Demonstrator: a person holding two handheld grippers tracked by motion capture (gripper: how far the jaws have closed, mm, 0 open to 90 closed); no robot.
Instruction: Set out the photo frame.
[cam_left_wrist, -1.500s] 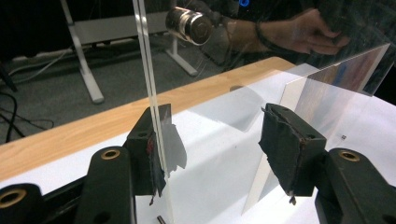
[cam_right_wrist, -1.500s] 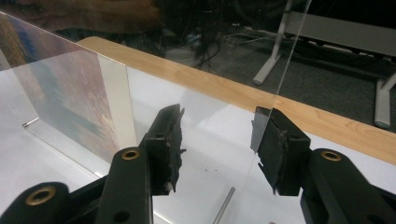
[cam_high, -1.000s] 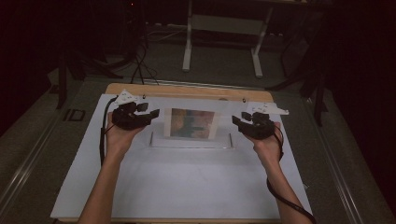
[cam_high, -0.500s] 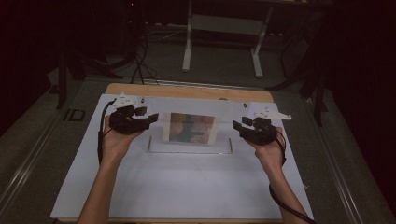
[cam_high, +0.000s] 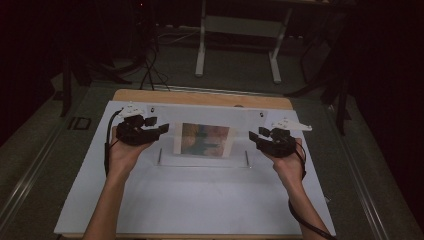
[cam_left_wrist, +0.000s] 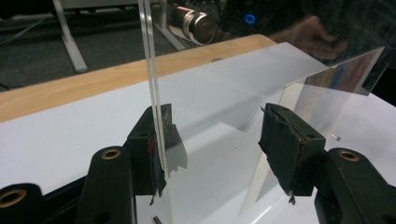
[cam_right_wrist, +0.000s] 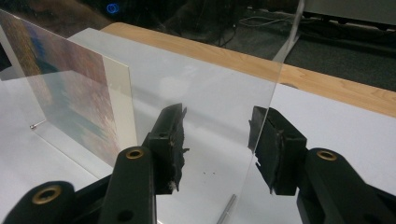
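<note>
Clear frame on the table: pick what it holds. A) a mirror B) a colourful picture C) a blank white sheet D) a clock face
B: the clear frame stands upright on the white table between the two tongs, with a colourful picture inside it.

Both forearms are bare, with no sleeves. Each hand carries a black gripper, the left gripper (cam_high: 161, 129) and the right gripper (cam_high: 253, 135), topped by a pale grey three-cornered plate. A black cable trails from each along the forearm. The jaws are black, with brass-coloured rivets at the joints and worn, frayed dark pads (cam_left_wrist: 286, 144).
</note>
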